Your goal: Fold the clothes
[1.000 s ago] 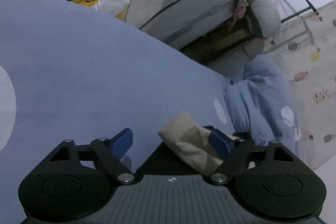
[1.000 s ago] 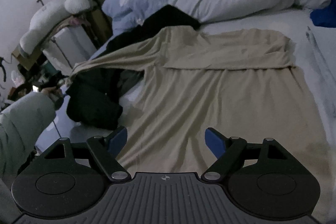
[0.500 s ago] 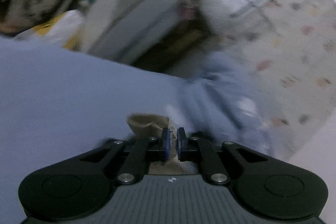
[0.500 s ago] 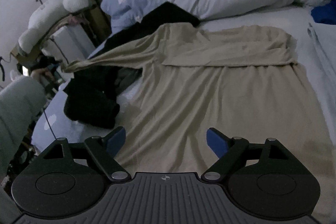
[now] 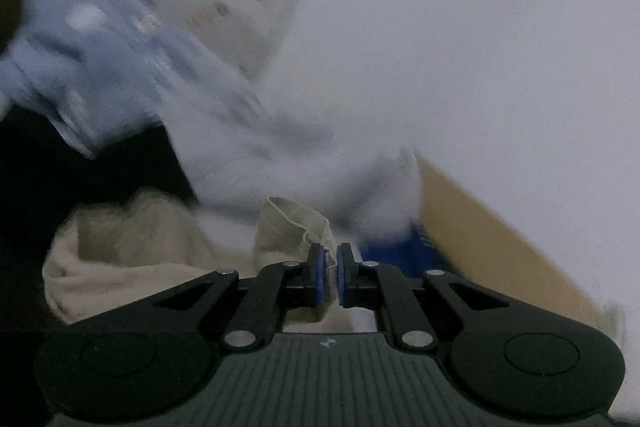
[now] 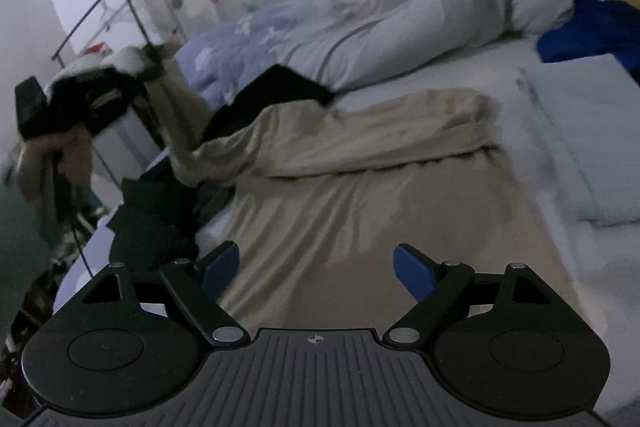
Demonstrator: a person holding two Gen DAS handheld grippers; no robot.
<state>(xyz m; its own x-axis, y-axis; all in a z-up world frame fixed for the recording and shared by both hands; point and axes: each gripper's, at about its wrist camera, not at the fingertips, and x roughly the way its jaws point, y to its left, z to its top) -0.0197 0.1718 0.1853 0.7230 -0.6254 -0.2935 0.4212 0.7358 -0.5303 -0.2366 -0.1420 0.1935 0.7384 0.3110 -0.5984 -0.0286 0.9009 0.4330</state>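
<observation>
Since a second earlier my left gripper (image 5: 328,273) had clamped the beige garment's (image 6: 360,195) cuff and lifted it leftward, folding the sleeve in, while my right gripper (image 6: 316,267), spread, hovered over the body ahead, likely to pin it.

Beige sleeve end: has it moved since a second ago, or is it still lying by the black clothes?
Yes. The sleeve, clamped in the left tongs, now hangs lifted above the black clothes, up level with the blue duvet; the garment's body stays flat.
</observation>
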